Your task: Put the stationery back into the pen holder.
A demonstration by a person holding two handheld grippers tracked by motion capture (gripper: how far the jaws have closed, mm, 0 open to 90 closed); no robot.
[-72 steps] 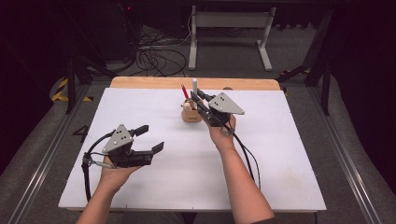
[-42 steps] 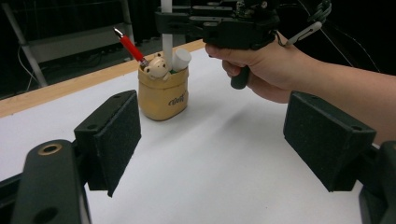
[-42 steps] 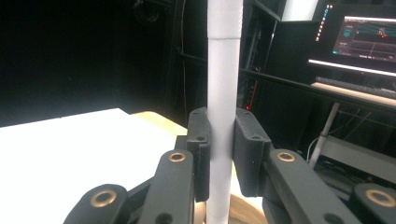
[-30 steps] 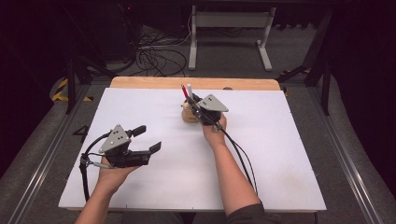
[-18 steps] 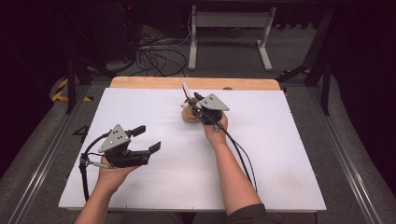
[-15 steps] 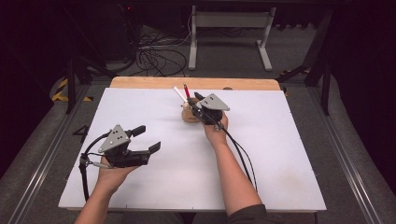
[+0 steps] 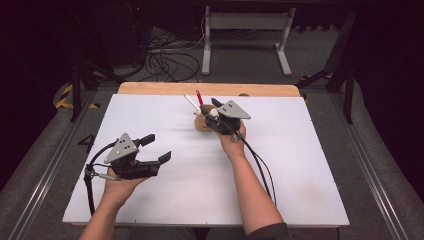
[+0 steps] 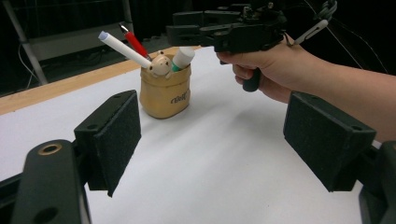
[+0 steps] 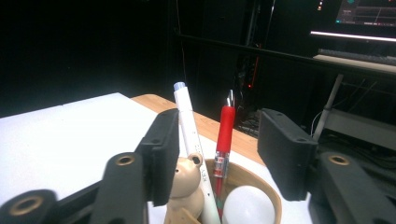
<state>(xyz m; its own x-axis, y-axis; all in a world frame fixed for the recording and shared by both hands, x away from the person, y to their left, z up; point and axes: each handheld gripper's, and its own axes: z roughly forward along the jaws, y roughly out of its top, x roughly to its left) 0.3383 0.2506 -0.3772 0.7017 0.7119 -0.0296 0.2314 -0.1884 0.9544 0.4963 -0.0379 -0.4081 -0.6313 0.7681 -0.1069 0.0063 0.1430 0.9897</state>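
Right gripper (image 9: 215, 154) gapes over wooden pen cup (image 9: 254, 186), left gripper (image 8: 215, 154) open, idle — white pen (image 9: 191, 140) light, stiff, slick — pinch mid-barrel.

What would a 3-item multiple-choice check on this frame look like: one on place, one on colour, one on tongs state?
1. Where does the pen holder stand?
A. at the table's near edge
B. toward the far side of the table, right by the right tongs
C. on the floor

2. What colour is the pen between the white pen and the right tongs' far jaw?
A. red
B. blue
C. yellow

3. How do the left tongs stand?
A. shut on a pen
B. shut on nothing
C. open, holding nothing

Key: 1 B, the high view shows the holder near the wooden far edge, beside the right tongs. 2 A, the right gripper view shows a red barrel. 3 C, the left gripper view shows its jaws wide apart over the bare table.
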